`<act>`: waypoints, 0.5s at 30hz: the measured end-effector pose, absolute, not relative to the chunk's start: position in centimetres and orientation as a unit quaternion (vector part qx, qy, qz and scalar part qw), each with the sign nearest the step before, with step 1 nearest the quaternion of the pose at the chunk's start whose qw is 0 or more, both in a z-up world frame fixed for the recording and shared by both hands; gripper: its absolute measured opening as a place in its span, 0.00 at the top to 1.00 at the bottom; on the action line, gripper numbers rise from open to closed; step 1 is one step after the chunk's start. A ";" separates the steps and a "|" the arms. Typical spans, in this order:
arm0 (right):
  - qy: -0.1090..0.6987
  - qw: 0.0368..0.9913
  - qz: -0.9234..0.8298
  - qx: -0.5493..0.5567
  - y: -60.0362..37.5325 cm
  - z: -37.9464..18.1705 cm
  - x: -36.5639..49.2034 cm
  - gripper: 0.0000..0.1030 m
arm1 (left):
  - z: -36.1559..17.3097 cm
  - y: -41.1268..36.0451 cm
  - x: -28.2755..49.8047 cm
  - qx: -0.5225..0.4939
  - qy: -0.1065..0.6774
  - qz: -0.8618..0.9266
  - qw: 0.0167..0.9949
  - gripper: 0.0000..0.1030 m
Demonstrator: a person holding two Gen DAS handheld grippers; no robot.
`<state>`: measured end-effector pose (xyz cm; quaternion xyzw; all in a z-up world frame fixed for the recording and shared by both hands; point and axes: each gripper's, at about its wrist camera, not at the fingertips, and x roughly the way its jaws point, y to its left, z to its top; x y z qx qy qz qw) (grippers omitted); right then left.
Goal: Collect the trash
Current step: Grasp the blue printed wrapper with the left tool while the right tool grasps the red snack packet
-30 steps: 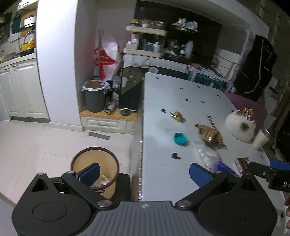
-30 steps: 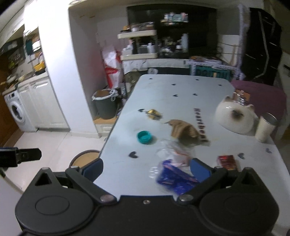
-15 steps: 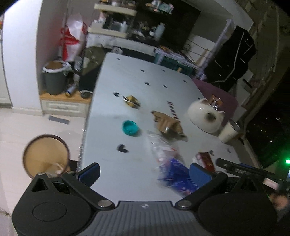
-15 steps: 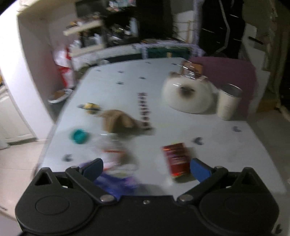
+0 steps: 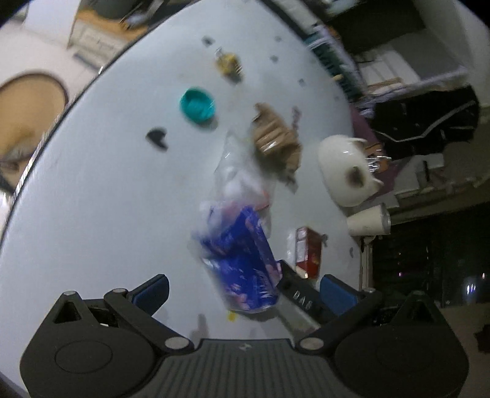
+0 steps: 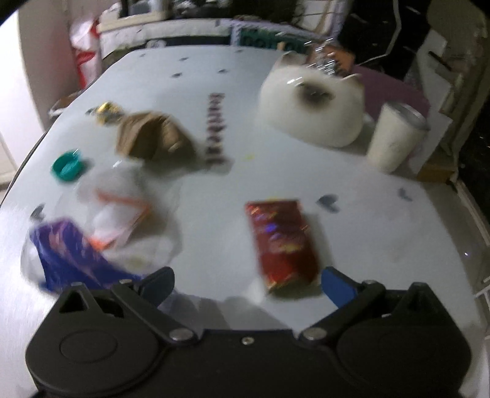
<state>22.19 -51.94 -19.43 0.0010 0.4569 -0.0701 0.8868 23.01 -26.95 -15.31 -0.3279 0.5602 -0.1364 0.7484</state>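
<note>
White table (image 6: pixel 382 220): blue wrapper (image 5: pixel 242 260), red packet (image 6: pixel 281 242) before both empty, spread hand-held grippers.

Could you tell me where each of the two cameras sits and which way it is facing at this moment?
Left wrist: on the left gripper, open, looking down across the white table at the blue wrapper; part of the other gripper shows beside it.
Right wrist: on the right gripper, open, facing the red packet.
Shared: both packets, teal lid, white cat-shaped pot.

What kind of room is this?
Probably a home kitchen or dining room: a big white table with wrappers on it, a cup, and cluttered shelves at the back.
</note>
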 end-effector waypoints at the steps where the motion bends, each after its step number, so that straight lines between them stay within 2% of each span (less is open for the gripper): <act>1: 0.460 0.886 -0.060 0.005 -51.5 -19.5 21.7 0.00 | -15.8 -27.1 23.1 -0.331 0.565 -0.131 0.745 0.00; 7: 0.465 0.885 0.008 0.035 -48.9 -19.2 18.8 0.00 | -17.2 -28.0 23.9 -0.291 0.575 -0.112 0.756 0.01; 15: 0.426 0.902 -0.024 0.066 -52.2 -17.1 18.3 0.00 | -17.8 -29.5 25.6 -0.223 0.574 -0.095 0.782 0.11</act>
